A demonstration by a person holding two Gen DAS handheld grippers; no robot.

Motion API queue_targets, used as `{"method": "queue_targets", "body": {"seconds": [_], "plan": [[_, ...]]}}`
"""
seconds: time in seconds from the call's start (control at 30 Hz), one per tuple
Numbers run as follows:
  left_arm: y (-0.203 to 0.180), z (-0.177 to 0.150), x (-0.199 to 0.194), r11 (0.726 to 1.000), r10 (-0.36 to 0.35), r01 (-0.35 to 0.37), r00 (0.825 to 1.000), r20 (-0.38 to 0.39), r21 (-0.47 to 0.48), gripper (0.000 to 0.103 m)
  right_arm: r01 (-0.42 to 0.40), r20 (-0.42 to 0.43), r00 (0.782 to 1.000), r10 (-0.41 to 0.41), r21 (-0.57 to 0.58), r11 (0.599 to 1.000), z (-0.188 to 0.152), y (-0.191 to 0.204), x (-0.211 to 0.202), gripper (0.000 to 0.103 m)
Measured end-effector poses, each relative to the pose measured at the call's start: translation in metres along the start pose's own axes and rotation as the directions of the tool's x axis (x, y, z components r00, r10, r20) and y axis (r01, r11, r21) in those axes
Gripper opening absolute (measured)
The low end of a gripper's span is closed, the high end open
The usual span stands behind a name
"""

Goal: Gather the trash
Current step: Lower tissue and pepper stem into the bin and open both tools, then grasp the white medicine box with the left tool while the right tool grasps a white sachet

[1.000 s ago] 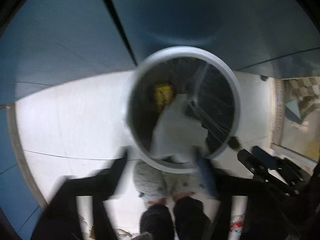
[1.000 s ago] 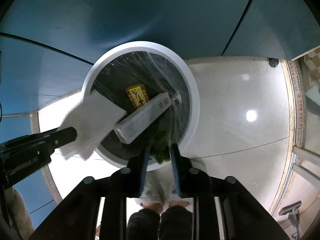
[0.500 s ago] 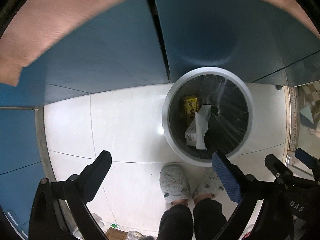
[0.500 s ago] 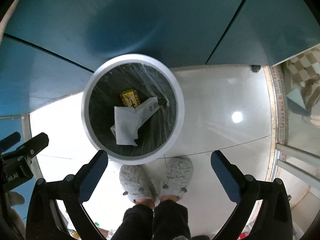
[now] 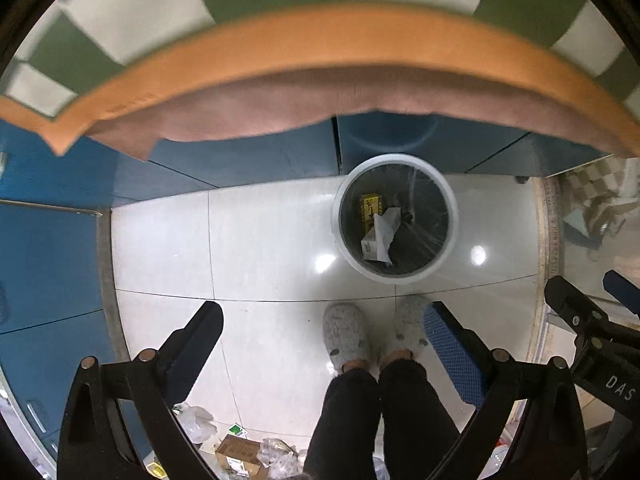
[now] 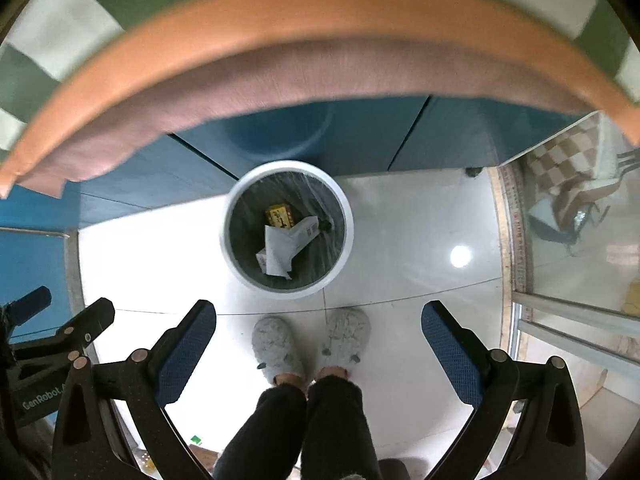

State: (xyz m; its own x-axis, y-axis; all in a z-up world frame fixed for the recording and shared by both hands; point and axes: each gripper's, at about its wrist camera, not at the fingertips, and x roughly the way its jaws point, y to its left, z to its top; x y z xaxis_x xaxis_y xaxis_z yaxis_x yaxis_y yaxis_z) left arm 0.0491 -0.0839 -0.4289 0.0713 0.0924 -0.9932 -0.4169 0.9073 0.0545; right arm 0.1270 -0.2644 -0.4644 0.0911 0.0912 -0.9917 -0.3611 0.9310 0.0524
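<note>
Hanging above the white trash bin (image 6: 288, 230), both grippers are spread wide and empty: the left gripper (image 5: 322, 354) and right gripper (image 6: 318, 354) touch nothing. A white paper sheet (image 6: 280, 256), long white carton (image 6: 302, 234) and yellow box (image 6: 281, 216) lie inside the bin's liner, likely dropped there. More wrappers (image 5: 240, 452) litter the floor's near edge.

The right tongs (image 6: 319, 356) are hanging wide apart with nothing between them, pointing down at the white trash bin (image 6: 240, 268) that is standing on the pale tiled floor (image 6: 420, 248). Inside the bin a yellow packet (image 6: 281, 216), a long white box (image 6: 306, 232) and a sheet of white paper (image 6: 276, 256) are lying together. Just below the bin, two grey fuzzy slippers (image 6: 278, 346) are standing side by side. Above the bin, the orange-edged desk (image 6: 320, 28) is overhanging blue cabinet doors (image 6: 360, 136). The left tongs (image 6: 60, 336) are showing far left of the bin.
</note>
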Motion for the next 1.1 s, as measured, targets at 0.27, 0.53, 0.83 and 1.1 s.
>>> {"method": "queue_targets", "body": {"seconds": [0.27,0.53,0.83,1.1], "plan": [[0.015,-0.02,-0.087,1.0,-0.027,0.027,1.0,0.001,0.01,0.103,0.016,0.013,1.0,-0.016,0.005,1.0,-0.018,0.012,-0.113,0.103],[0.031,-0.012,-0.168,0.998,-0.061,0.062,0.994,0.095,-0.001,0.103,-0.031,0.048,0.998,0.03,0.033,0.999,-0.032,0.021,-0.208,0.103],[0.029,0.1,-0.254,0.995,-0.041,0.066,0.956,0.292,-0.076,0.103,-0.118,0.175,0.98,0.091,0.15,0.982,0.055,-0.008,-0.284,0.103],[0.028,0.249,-0.254,0.933,-0.116,0.192,0.96,0.253,-0.303,0.101,-0.179,0.252,0.96,0.122,0.219,0.959,0.202,-0.046,-0.294,0.103]]}}
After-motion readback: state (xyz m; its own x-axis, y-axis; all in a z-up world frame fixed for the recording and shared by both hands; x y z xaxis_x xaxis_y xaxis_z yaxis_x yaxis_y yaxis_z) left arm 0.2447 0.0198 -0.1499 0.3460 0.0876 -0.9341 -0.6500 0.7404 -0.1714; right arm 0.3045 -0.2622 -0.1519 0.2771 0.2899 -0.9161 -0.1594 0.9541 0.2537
